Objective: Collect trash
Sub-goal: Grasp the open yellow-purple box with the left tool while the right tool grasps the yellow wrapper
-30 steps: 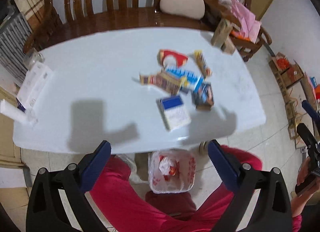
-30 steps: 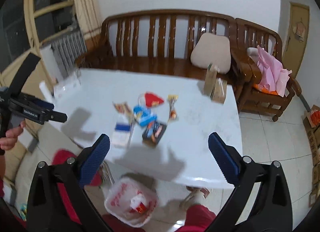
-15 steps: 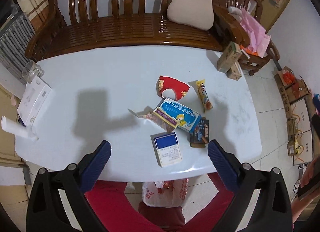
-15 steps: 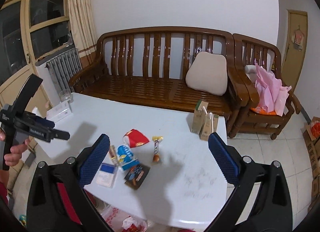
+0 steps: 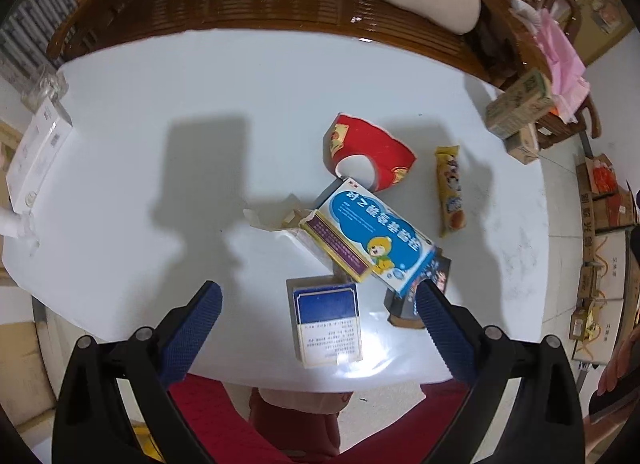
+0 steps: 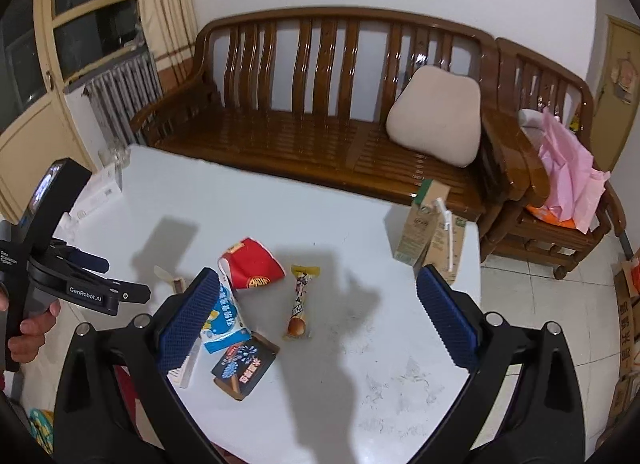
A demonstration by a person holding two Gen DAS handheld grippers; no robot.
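Left claw: spread wide, empty; hovering over near edge of pale white surface
Right claw: spread wide, empty; above the litter
Trash: clustered mid-surface; small blue-and-white carton nearest; torn red paper cup, yellow snack wrapper beyond

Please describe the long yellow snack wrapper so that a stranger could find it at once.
Look at the white table in front of the wooden bench. The long yellow snack wrapper lies flat and alone beside the pile of boxes, next to the red paper cup. It is the only narrow, stick-shaped item.
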